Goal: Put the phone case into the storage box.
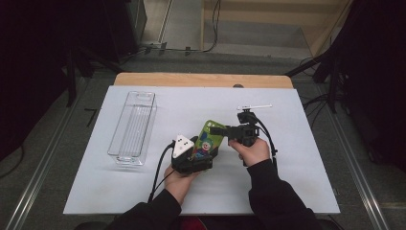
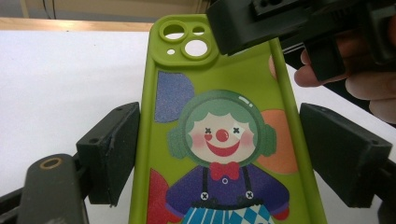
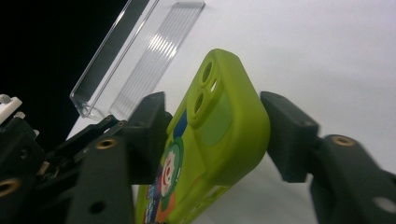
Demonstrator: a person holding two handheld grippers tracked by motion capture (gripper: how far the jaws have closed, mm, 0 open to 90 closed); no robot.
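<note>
No legible text, brand, number or label appears on any surface. The green silicone phone case (image 2: 224, 140) carries only a printed clown figure with cross-shaped eyes; it bears no lettering.

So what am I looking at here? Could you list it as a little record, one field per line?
Held item: green phone case with a clown picture
Left gripper: jaws on either side of the case's long edges
Right gripper: jaws around the case's camera-hole end
Case position: lifted off the table
Also on table: clear plastic bin, to the left, nothing in it
Surface: white table
</note>
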